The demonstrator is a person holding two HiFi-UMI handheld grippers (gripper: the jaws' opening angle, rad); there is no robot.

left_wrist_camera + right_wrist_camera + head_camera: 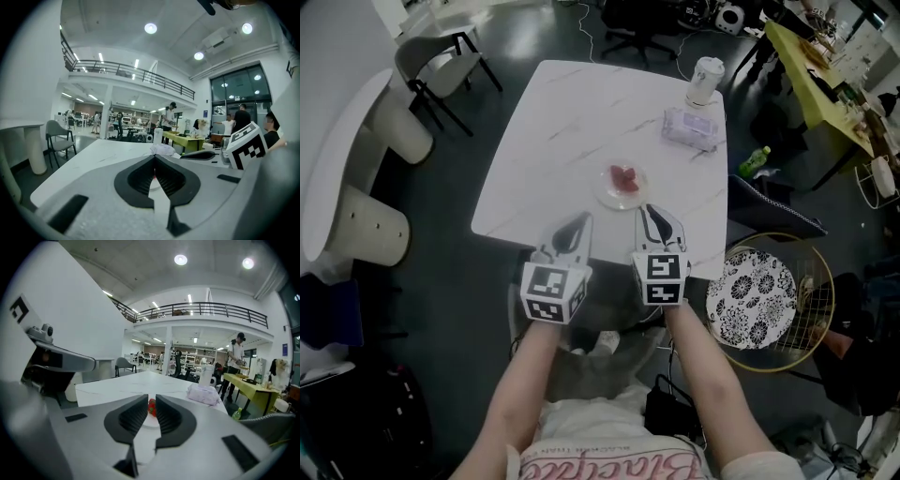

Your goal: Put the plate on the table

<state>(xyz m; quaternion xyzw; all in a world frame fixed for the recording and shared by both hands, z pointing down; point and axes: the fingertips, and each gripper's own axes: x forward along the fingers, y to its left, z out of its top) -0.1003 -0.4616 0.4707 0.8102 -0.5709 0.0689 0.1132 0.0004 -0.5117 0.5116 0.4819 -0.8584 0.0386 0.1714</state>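
Nearest the camera, two bare forearms (705, 367) are seen behind the grippers. The left gripper (583, 221) is closed, jaw tips touching on nothing. The right gripper (660, 221) is held narrowly apart and empty. Just beyond both, the small clear glass plate (610, 196) with red strawberries (624, 176) is set on the white marble-patterned table (562, 122), near its front edge. Farther back a lilac tissue pack (691, 129) and a white lidded cup (705, 82) are placed. Off the table's right side, a black-and-white patterned plate (753, 300) is lodged in a round wire basket (826, 281).

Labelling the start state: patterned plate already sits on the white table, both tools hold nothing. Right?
No. The head view shows the patterned plate lying in the wire basket beside the table, at the person's right, not on the table. The left tool and right tool do hold nothing.
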